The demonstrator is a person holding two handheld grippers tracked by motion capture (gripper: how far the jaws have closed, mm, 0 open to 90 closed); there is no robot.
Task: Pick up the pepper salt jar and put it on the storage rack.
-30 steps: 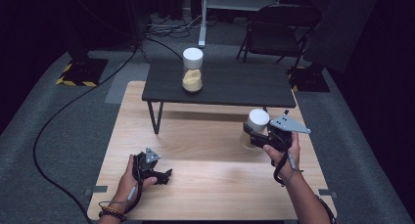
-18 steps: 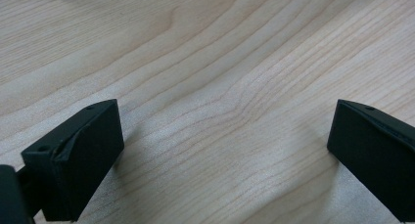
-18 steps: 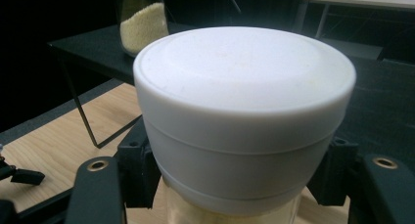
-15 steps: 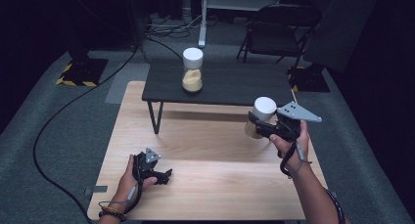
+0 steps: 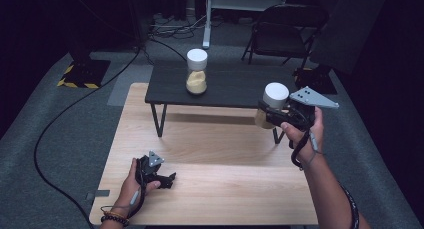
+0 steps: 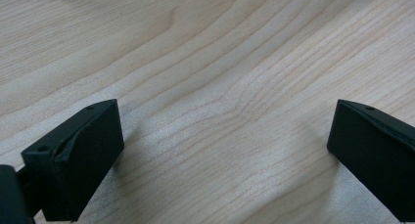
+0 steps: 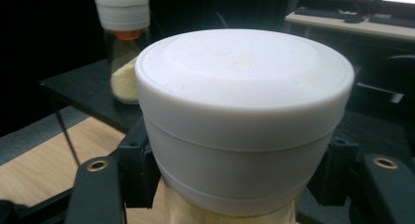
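My left gripper sits on the pale wooden counter, nearest to me, well short of the low black side table and to its left. Its black fingers are spread wide apart on the wood grain with nothing between them.

Farther out, my right gripper hangs in the air at the black table's right front corner, above the wooden counter. Its fingers are clenched on a clear jar with a wide white lid and yellow powder inside; they clamp the jar's body just under the lid, one on each side. The jar stands upright in my grip, lifted clear of the counter, with its lid about level with the black table's top.

Farthest away, a second clear jar with a white lid and yellow powder stands upright on the black table, left of its middle and well apart from the jar I hold.
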